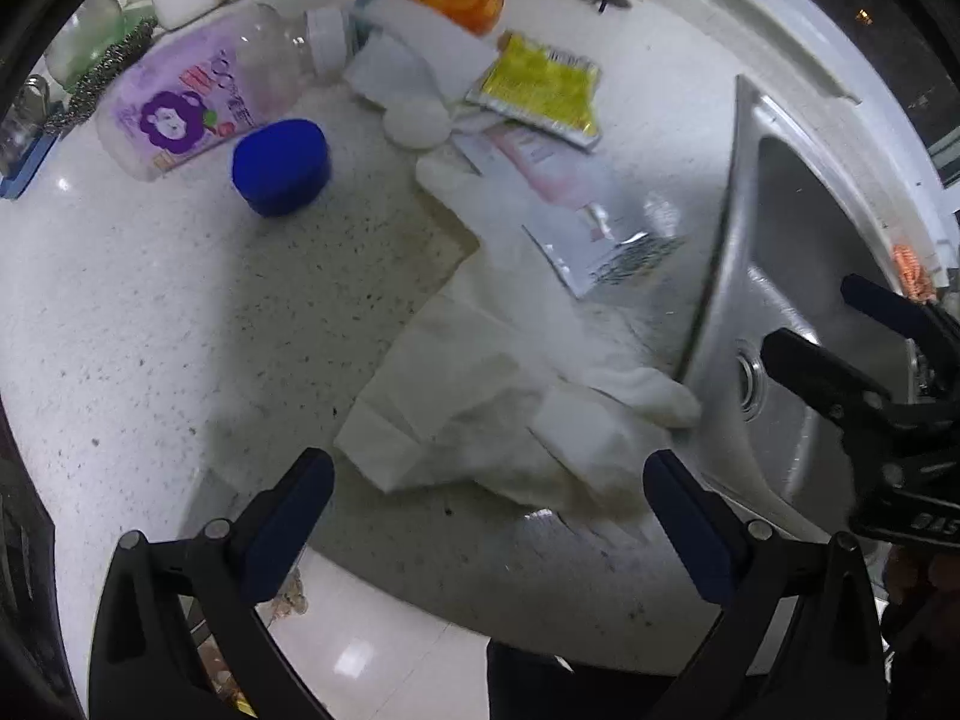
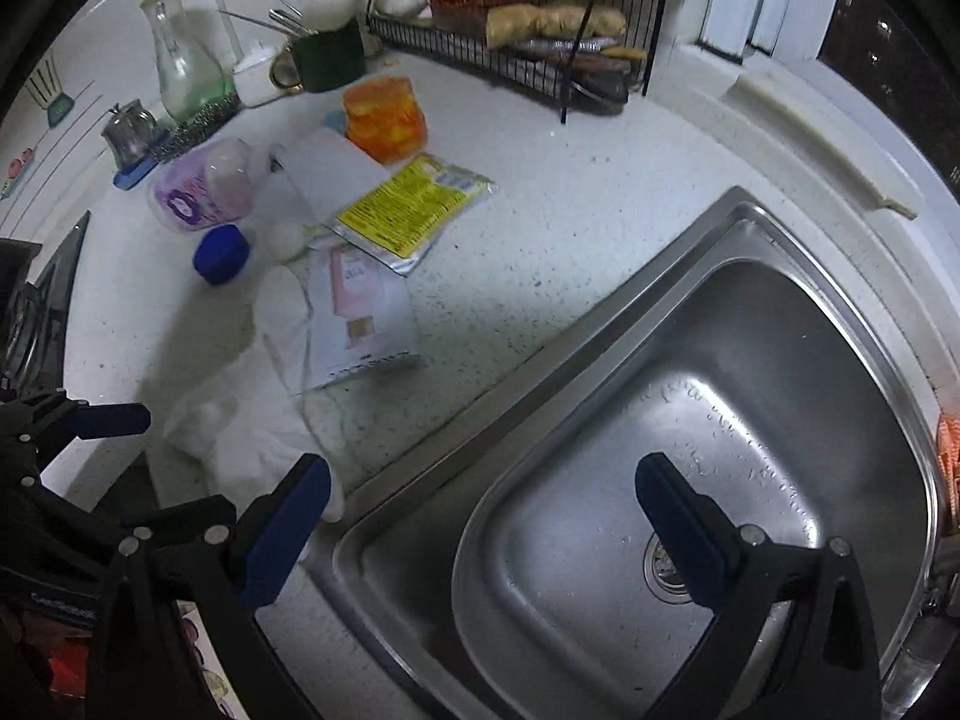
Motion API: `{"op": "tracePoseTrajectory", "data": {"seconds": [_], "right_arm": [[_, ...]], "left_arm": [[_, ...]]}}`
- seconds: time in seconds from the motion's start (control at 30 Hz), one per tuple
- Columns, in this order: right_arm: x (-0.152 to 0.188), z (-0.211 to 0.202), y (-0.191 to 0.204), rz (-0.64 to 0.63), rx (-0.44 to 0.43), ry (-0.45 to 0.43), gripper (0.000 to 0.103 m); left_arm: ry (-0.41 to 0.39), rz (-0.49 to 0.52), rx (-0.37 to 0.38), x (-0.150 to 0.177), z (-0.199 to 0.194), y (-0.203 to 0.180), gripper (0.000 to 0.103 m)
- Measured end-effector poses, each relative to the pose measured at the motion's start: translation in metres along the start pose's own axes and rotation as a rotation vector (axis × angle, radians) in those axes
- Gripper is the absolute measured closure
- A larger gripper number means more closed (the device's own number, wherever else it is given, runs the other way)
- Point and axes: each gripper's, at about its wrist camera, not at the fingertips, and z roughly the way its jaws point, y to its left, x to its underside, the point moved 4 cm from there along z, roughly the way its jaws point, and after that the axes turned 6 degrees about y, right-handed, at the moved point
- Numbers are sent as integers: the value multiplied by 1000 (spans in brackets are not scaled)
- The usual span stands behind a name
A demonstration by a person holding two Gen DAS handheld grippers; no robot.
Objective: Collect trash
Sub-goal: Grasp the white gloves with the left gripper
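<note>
White tissue (image 1: 480,384), crumpled and limp, is lying at the near edge of the counter (image 1: 180,324), its right side touching the rim of the steel sink (image 2: 750,420). It is the closest piece of a trail of rubbish running from there toward the far left corner: a silver-backed sachet (image 1: 606,252) partly on the tissue, a pink-printed wrapper (image 2: 360,300), a yellow packet (image 2: 408,204), a blue cap (image 1: 281,167), a purple-labelled bottle (image 1: 192,102) on its side, and an orange pack (image 2: 384,117) furthest back.

The step in hand looks like the approach for a first pick, with nothing gathered yet. The left gripper (image 1: 489,480) is hovering just off the near edge with its jaws spread wide, holding nothing; the tissue's near end is sitting between and just beyond the blue pads (image 1: 288,528), apparently not touching them. The right gripper (image 2: 480,492) is hanging over the sink basin, likewise wide open and empty, its left finger near the tissue's corner at the sink rim.

The next move probably calls for the left claw to be going down and forward onto the tissue's bunched middle, then closing. Being thin and floppy, the tissue may be dragging the sachet along or slipping out if only a single layer is being pinched. No bin is showing in either view.
</note>
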Motion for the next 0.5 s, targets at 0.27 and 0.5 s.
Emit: {"op": "tracePoseTrajectory", "data": {"seconds": [0.27, 0.5], "right_arm": [[-1, 7, -10, 22, -27, 42, 0], [2, 6, -11, 26, -38, 63, 8]], "left_arm": [[7, 8, -52, -11, 9, -8, 9], [-15, 19, -102, 0, 1, -26, 80]]}}
